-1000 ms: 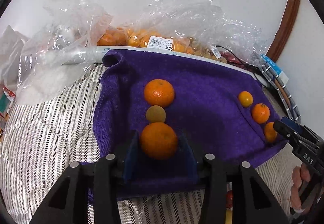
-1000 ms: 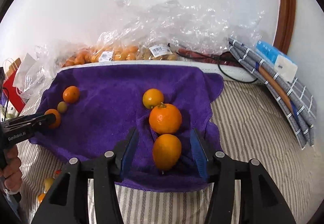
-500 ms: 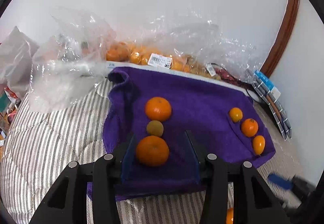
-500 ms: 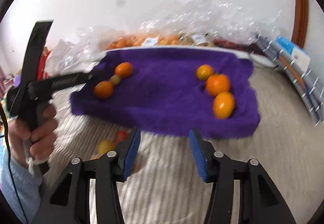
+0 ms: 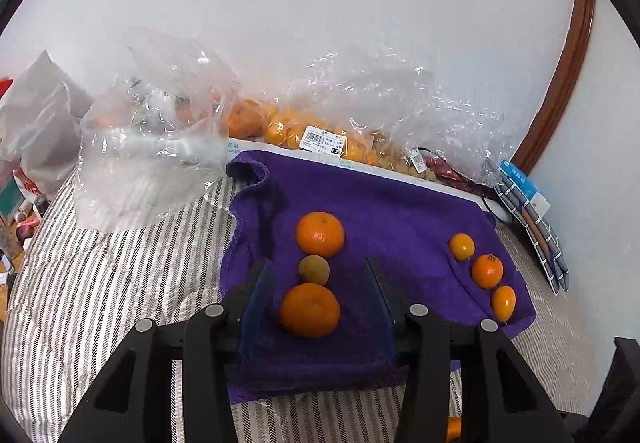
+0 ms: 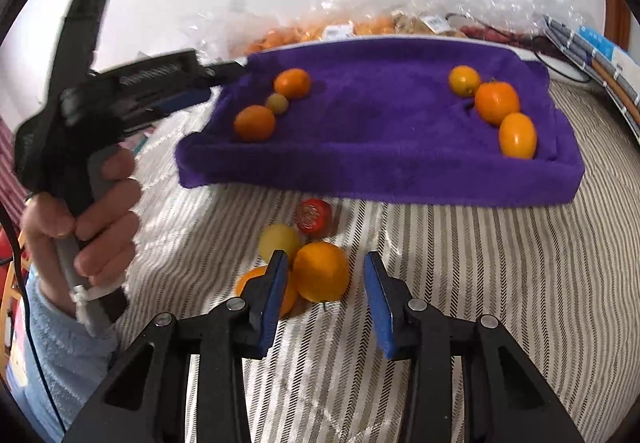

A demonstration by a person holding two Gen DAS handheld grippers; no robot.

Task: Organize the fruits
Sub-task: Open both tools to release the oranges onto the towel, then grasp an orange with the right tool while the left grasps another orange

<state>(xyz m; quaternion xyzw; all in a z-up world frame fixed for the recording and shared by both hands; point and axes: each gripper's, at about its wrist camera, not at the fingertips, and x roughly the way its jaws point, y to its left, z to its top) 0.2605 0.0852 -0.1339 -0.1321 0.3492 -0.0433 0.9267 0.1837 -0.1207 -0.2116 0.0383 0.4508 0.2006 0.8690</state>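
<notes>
Now my right hand-held gripper (image 6: 326, 293) is closing around an orange (image 6: 321, 271) lying just in front of the purple towel (image 6: 384, 147) (pads not yet touching), while my left hand-held gripper (image 5: 316, 307) stands part-open, empty, over the towel's near mandarin (image 5: 310, 309).

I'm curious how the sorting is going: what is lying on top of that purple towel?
On the purple towel lie two rows of three: two oranges and a small greenish fruit at left, three orange fruits at right, nearest an oval one. What lies beneath the towel is covered.
</notes>
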